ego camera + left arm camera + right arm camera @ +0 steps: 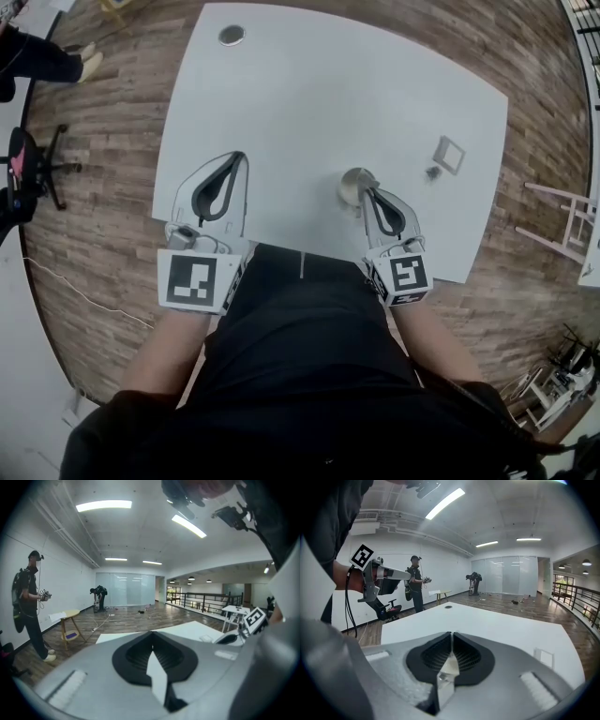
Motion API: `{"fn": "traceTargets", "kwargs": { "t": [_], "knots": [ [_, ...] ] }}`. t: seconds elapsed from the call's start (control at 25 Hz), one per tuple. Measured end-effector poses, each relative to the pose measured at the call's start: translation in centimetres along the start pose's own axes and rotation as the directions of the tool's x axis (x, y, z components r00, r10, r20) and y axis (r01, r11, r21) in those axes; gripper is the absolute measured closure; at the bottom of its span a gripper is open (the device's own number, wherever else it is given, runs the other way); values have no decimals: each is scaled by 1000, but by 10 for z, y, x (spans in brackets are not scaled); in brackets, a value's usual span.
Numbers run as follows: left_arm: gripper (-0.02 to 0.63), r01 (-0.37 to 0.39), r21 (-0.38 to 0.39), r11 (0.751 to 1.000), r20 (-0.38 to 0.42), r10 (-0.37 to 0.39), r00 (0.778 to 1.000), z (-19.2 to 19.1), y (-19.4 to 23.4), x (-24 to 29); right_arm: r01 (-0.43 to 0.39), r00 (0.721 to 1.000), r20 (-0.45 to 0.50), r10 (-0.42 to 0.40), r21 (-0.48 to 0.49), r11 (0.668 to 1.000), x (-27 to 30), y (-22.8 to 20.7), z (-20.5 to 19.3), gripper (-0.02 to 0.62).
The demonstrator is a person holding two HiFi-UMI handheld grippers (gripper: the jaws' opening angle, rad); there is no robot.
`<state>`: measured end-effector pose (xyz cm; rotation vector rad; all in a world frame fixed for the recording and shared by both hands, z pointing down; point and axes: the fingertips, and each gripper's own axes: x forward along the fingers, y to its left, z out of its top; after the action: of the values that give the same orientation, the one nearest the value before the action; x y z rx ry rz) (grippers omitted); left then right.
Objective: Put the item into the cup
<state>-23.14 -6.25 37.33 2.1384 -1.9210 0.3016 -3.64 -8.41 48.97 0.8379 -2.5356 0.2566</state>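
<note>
Presently, the right gripper's (451, 634) jaws are seen pressed together, with nothing made out between the tips. In the head view those tips are placed at the rim of the cup (352, 184); contact cannot be judged. The cup stands on the white table (328, 94), near its front edge.

The left gripper's (152, 633) jaws are likewise closed, on nothing, and are held over the table's near left part, well apart from the cup.

A small dark item (433, 172) lies on the table right of the cup, just beside a pale square (449, 155). What the cup contains cannot be told.

A round grommet (232, 36) is set near the far edge. Wood floor (103, 131) surrounds the table. A standing person (30, 602) is noted by the wall.
</note>
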Motion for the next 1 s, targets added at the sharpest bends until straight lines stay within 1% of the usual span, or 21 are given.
{"fn": "traceTargets", "kwargs": {
  "t": [0.24,0.36,0.48,0.56,0.8,0.92,1.0],
  "knots": [
    [598,-4,5,1000,-17,4,1000,-6,4,2,-5,1000,-29,6,33,999,6,-1,-11,580],
    [598,-16,47,999,-41,18,999,-11,11,-1,-24,999,-44,26,51,998,8,3,-16,541],
    [598,0,54,999,-20,1,1000,-10,10,-1,-23,999,-43,26,58,998,8,3,-17,528],
    [598,3,70,998,-20,-2,1000,-10,12,0,-20,999,-38,22,57,998,8,3,-14,525],
    [598,-8,60,998,-30,10,999,-4,13,6,-7,1000,-12,8,62,998,7,-2,-3,523],
    [598,18,56,998,1,-18,1000,4,7,9,0,1000,22,-2,67,998,2,-5,9,522],
    [598,31,85,996,18,-33,999,6,6,11,8,998,54,-11,67,998,0,-8,18,522]
  ]
}}
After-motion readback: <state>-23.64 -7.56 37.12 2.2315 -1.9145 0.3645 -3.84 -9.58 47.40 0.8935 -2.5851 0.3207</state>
